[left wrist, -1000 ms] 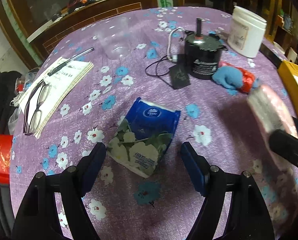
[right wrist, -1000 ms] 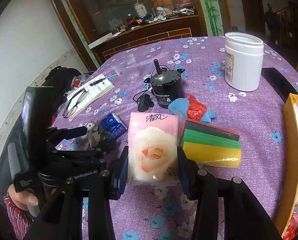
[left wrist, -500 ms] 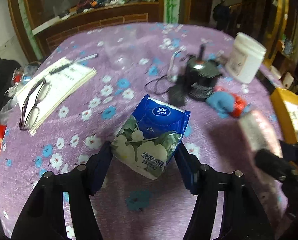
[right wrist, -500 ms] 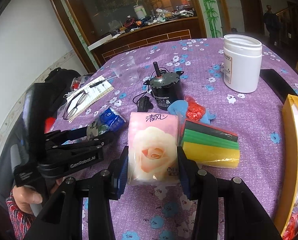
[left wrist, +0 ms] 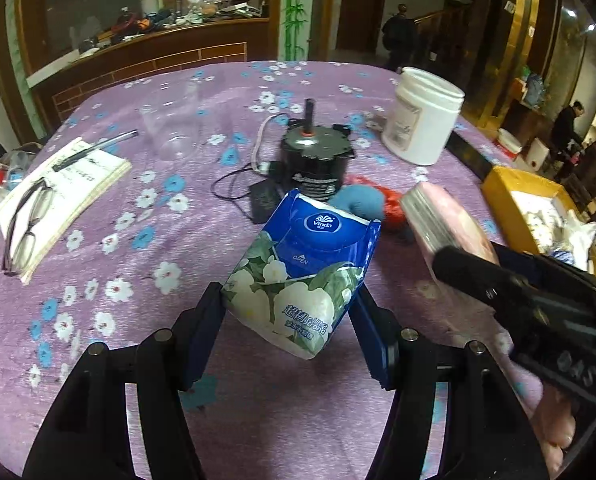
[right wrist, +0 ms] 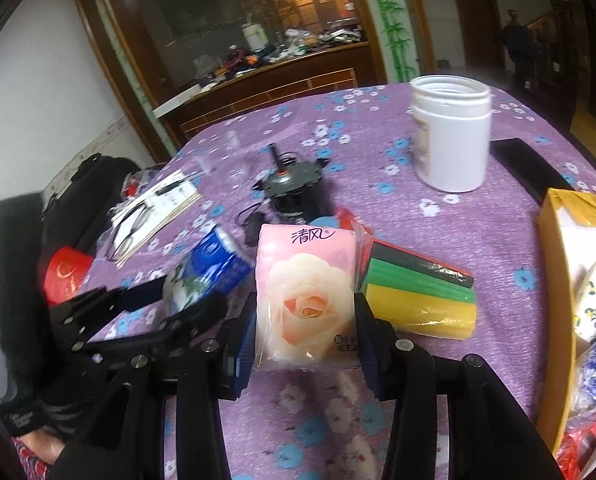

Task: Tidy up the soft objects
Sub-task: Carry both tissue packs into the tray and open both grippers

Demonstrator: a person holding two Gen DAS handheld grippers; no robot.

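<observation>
Here the left gripper (left wrist: 288, 320) clamps the blue tissue pack (left wrist: 304, 272) between its fingers, tilted above the tablecloth (left wrist: 118, 240); the right gripper (right wrist: 304, 332) squeezes the pink tissue pack (right wrist: 306, 296) alongside, level.

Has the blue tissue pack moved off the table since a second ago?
Yes. The blue tissue pack, clamped in the left gripper, now overlaps the black motor.

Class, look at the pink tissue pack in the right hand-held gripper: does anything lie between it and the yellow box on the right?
Yes. The sponge pack lies on the table right beside the pink tissue pack, between it and the yellow box. The right hand-held gripper would probably need to lift over it.
</observation>
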